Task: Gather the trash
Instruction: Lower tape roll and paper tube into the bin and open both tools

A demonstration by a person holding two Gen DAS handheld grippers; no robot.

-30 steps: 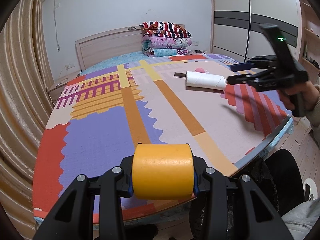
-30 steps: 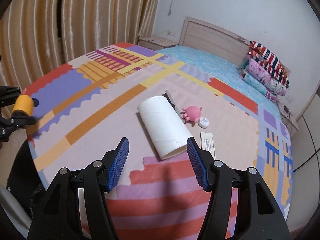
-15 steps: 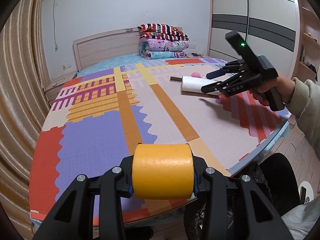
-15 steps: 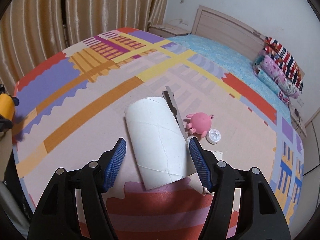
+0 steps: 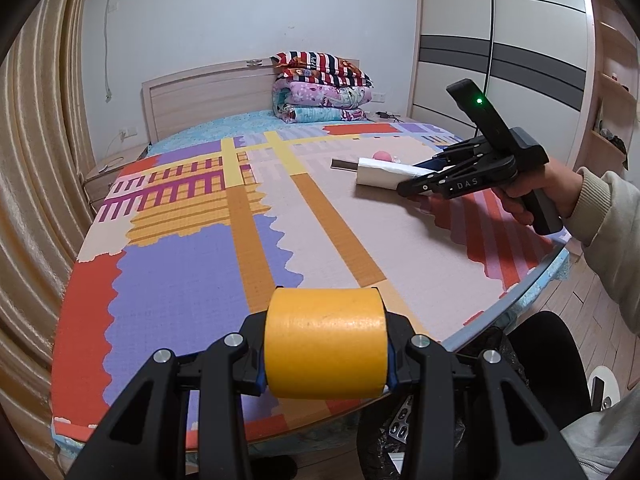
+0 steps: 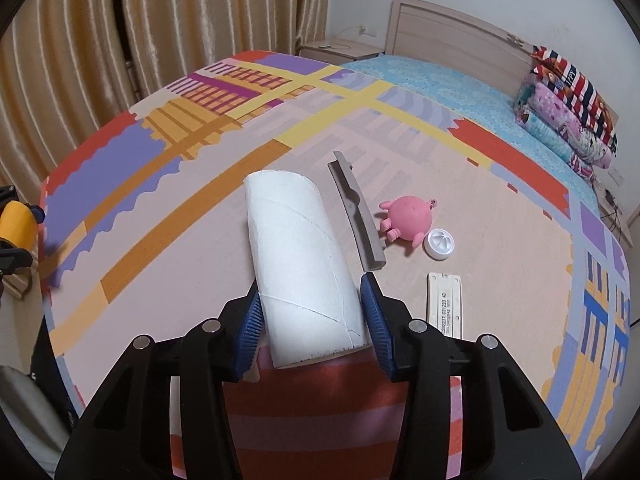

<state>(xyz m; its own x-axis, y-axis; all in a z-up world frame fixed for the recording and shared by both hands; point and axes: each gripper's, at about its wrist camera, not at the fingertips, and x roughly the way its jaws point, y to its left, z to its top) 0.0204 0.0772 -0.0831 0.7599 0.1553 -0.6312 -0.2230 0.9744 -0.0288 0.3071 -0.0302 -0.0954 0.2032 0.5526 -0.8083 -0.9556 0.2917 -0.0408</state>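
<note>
A white cardboard tube (image 6: 296, 248) lies on the colourful mat (image 6: 168, 216) that covers the bed. My right gripper (image 6: 310, 316) straddles the tube's near end; its jaws are closing, and both blue pads touch the tube's sides. In the left wrist view the same gripper (image 5: 412, 184), held by a hand, sits over the tube (image 5: 380, 172) at the right. My left gripper (image 5: 325, 364) is shut on a yellow tape roll (image 5: 325, 340) above the mat's near edge. It also shows at the far left of the right wrist view, the tape roll (image 6: 16, 222) in it.
Right of the tube lie a grey curved strip (image 6: 356, 216), a pink toy (image 6: 410, 218), a white cap (image 6: 440, 243) and a flat cream strip (image 6: 444, 304). Folded quilts (image 5: 320, 92) are stacked at the headboard. A black bag (image 5: 496, 344) sits below the mat's near-right edge.
My right gripper moved forward and down over the white tube, and its jaws narrowed onto the tube's sides. The left gripper kept still with the tape roll.
</note>
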